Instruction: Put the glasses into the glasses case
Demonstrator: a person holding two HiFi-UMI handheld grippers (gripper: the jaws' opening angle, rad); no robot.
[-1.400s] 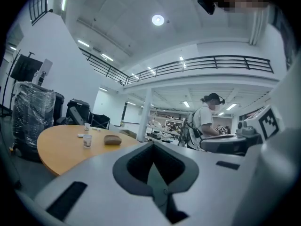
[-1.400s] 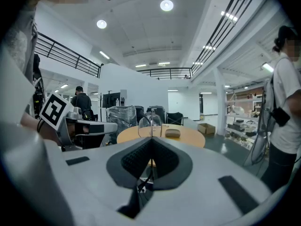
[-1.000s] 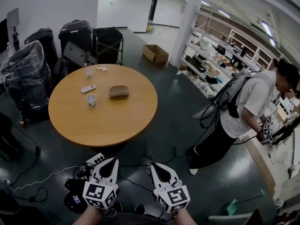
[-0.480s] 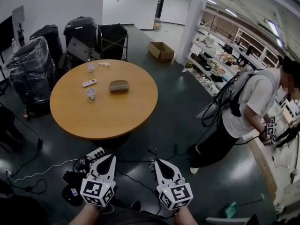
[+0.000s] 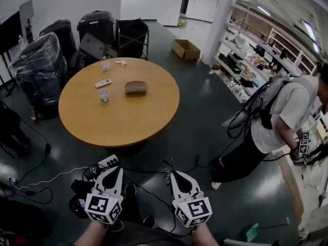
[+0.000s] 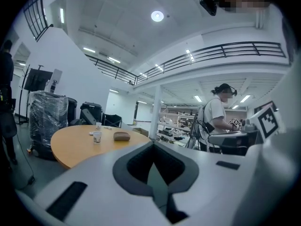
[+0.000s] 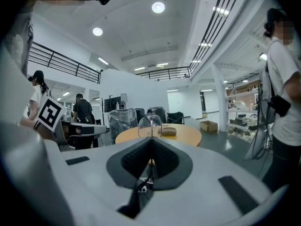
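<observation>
A brown glasses case (image 5: 136, 87) lies closed on the round wooden table (image 5: 123, 122), far ahead of both grippers. My right gripper (image 5: 171, 175) is shut on a pair of clear-lensed glasses (image 7: 150, 125), whose lenses stick up past the jaw tips in the right gripper view. The case (image 7: 168, 131) shows beyond them on the table (image 7: 188, 136). My left gripper (image 5: 114, 169) is shut with nothing in it. In the left gripper view the case (image 6: 122, 136) sits beyond a paper cup (image 6: 97, 136). Both grippers hang over the floor, short of the table.
Two paper cups (image 5: 104, 96) and a white remote (image 5: 103, 83) lie on the table left of the case. A power strip (image 5: 105, 161) and cables cover the floor by the grippers. A person (image 5: 277, 122) stands at right. Luggage (image 5: 41, 68) and a cardboard box (image 5: 186, 49) are behind.
The head view has swung a little, so the table sits slightly further right and up. Both grippers stay shut and sit a bit lower in view.
</observation>
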